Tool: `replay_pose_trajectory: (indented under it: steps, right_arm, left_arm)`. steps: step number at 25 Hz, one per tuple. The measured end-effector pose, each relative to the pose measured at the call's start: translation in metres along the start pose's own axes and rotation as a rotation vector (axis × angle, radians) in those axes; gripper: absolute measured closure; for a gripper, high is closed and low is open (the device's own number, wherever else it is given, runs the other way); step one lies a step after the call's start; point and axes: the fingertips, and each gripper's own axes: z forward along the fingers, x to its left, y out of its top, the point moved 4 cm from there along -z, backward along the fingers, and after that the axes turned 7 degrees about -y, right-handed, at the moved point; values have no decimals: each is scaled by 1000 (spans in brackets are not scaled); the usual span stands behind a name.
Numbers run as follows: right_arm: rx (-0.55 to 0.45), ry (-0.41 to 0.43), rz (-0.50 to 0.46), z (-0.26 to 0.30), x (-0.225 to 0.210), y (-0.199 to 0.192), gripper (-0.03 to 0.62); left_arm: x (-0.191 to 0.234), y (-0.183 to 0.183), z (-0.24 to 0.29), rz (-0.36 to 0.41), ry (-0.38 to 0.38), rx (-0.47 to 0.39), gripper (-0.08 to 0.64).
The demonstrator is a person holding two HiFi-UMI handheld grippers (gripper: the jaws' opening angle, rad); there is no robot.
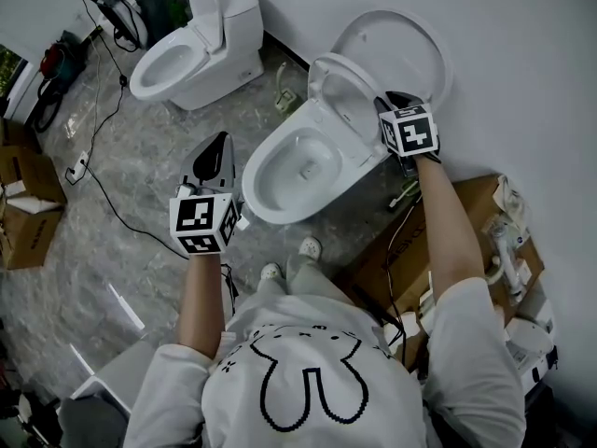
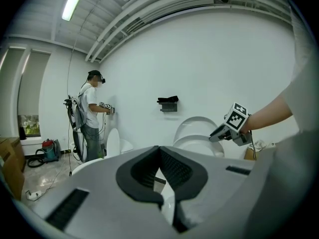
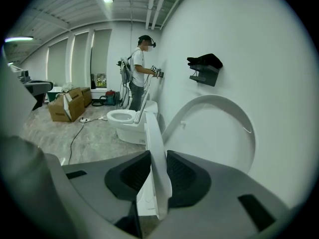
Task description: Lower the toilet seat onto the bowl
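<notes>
Two grippers, one job: R gripper (image 3: 155,168) clamped on rim of toilet seat (image 1: 322,75), half-raised btwn lid (image 1: 410,49) & bowl (image 1: 280,203), prob. to guide it down w/o slamming; L gripper (image 1: 220,147) closed on nothing, clear beside bowl.

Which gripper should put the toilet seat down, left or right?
Right. The right gripper is clamped on the raised seat, so it can likely just swing it down. The left gripper is shut on nothing, off beside the bowl.

Head view looks steeply down; both gripper views share the toilet seat (image 3: 155,153).
</notes>
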Motion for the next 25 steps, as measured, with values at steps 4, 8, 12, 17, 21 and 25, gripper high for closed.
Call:
replay_pose_trajectory:
  steps: [4, 8, 12, 17, 21, 25]
  right_arm:
    - [-7, 22, 1, -7, 20, -3, 471]
    - [-4, 38, 3, -12, 39, -7, 467]
    - [3, 61, -5, -15, 58, -12, 465]
    - [15, 103, -17, -19, 84, -17, 460]
    - [35, 151, -40, -21, 107, -23, 457]
    - [55, 192, -49, -21, 129, -28, 451]
  left_arm:
    - [-1, -4, -11, -6, -8, 0, 551]
    - [0, -9, -20, -7, -19, 6, 551]
    - [2, -17, -27, -16, -23, 14, 551]
    - [5, -25, -38, -28, -29, 20, 551]
    - [9, -33, -46, -42, -28, 25, 551]
    - [14, -39, -54, -52, -23, 27, 551]
